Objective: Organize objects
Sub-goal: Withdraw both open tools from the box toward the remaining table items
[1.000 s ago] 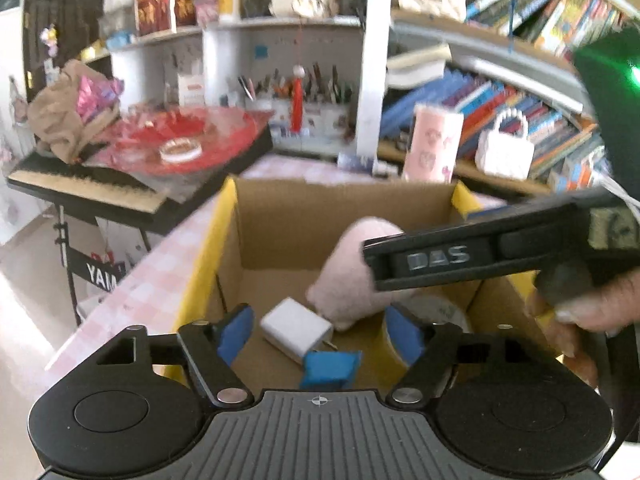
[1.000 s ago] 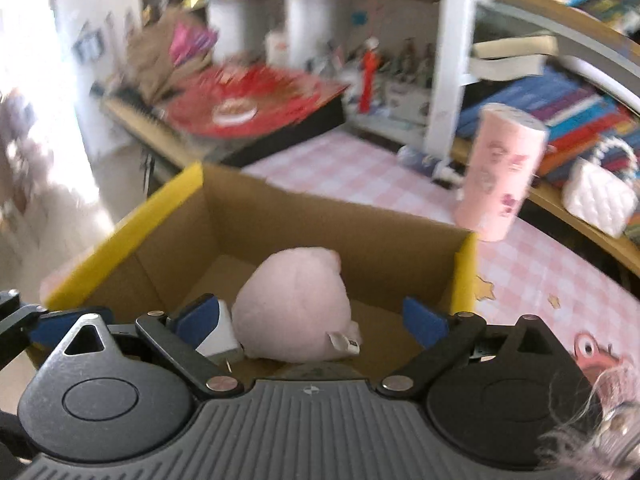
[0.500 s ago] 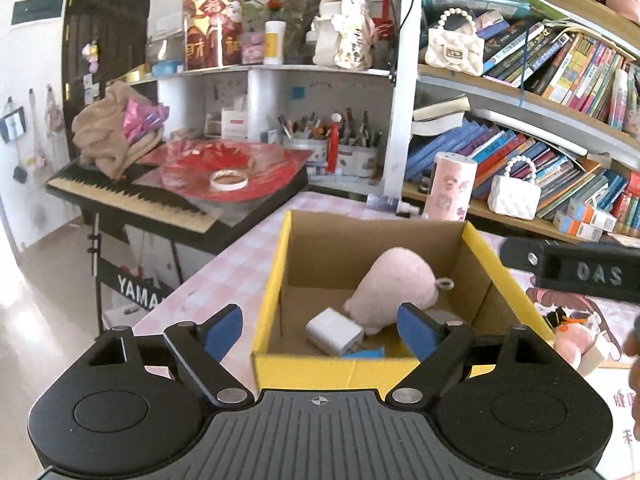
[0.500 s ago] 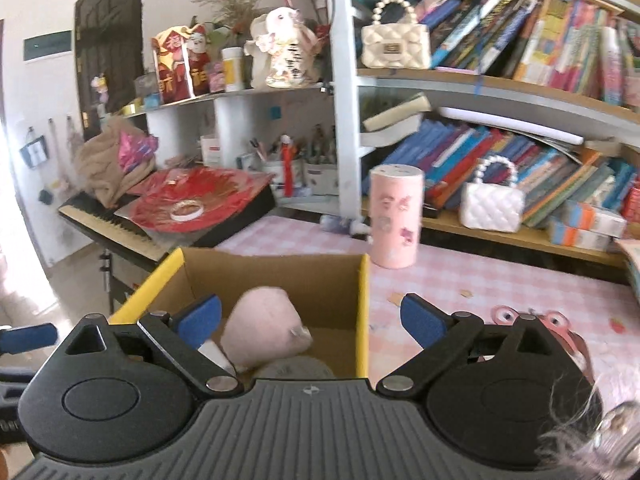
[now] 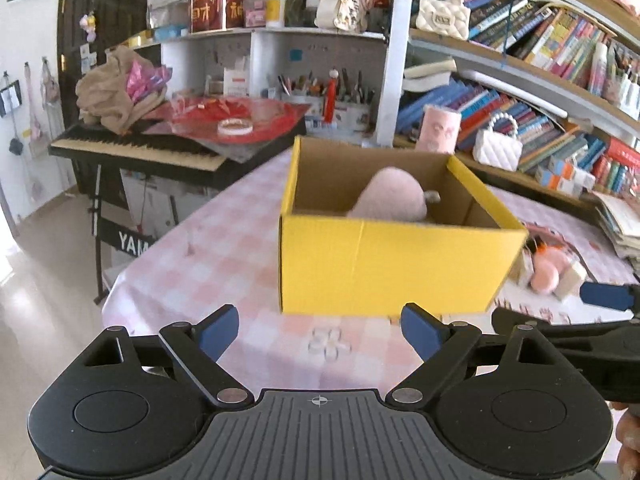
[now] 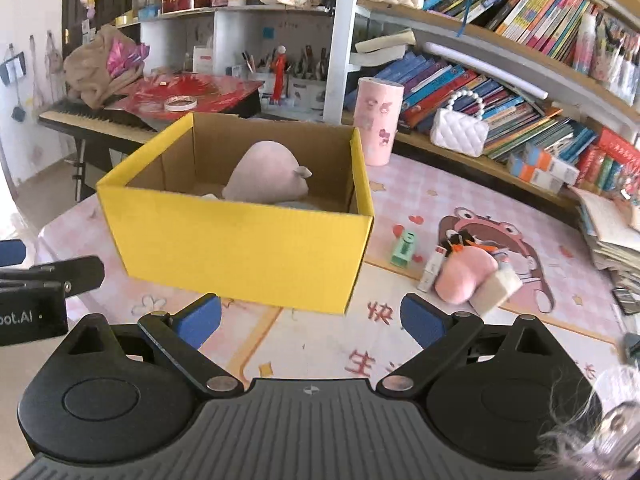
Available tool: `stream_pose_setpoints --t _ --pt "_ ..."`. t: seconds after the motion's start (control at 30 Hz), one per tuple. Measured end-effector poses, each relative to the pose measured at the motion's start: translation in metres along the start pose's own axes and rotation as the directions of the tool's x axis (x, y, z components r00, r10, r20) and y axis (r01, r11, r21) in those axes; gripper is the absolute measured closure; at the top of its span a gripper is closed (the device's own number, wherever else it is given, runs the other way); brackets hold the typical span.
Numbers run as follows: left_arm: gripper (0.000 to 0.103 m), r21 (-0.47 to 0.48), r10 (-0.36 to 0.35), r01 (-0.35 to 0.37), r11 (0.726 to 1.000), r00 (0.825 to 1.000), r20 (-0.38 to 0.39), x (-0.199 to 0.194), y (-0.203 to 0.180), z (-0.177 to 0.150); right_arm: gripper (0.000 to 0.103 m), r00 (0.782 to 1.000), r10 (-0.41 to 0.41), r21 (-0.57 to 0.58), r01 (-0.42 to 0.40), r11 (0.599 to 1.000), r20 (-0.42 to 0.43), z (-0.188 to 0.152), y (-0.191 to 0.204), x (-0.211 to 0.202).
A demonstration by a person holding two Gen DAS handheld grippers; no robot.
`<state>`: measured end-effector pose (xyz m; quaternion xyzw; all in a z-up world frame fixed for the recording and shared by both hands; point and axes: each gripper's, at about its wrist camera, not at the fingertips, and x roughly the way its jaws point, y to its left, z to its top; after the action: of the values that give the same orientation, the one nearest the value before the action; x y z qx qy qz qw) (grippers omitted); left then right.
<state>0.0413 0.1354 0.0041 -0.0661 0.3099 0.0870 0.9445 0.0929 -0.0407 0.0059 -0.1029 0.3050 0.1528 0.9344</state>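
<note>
1. Left gripper (image 5: 320,330) has just been opening; its blue pads stand wide apart with nothing between them.
2. Right gripper (image 6: 310,318) is spread wide and empty too.
3. Ahead of both sits a yellow corrugated box (image 6: 240,240), a soft rounded pink plush (image 6: 266,182) inside.
4. Right of it, small items (image 6: 466,274) lie on the glossy printed cloth (image 6: 400,360).

Light: bright daylight, glare seen at 9 o'clock | Blur: slight motion softness | Distortion: shelves (image 5: 520,64) bowed by fisheye toward 2 o'clock
</note>
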Motion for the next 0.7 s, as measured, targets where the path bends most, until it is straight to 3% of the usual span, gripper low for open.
stream_pose_setpoints --t 0.13,0.7 --pt "0.009 0.012 -0.017 0.017 1.0 1.0 -0.009 -0.012 0.002 -0.012 0.006 1.0 -0.016 0.001 0.016 1.0 0.002 -0.016 0.006 -0.016" --pt "0.008 0.119 -0.119 0.125 0.985 0.991 -0.055 -0.039 -0.016 -0.041 0.005 0.995 -0.091 0.121 0.095 0.988 -0.036 -0.068 -0.003 -0.066"
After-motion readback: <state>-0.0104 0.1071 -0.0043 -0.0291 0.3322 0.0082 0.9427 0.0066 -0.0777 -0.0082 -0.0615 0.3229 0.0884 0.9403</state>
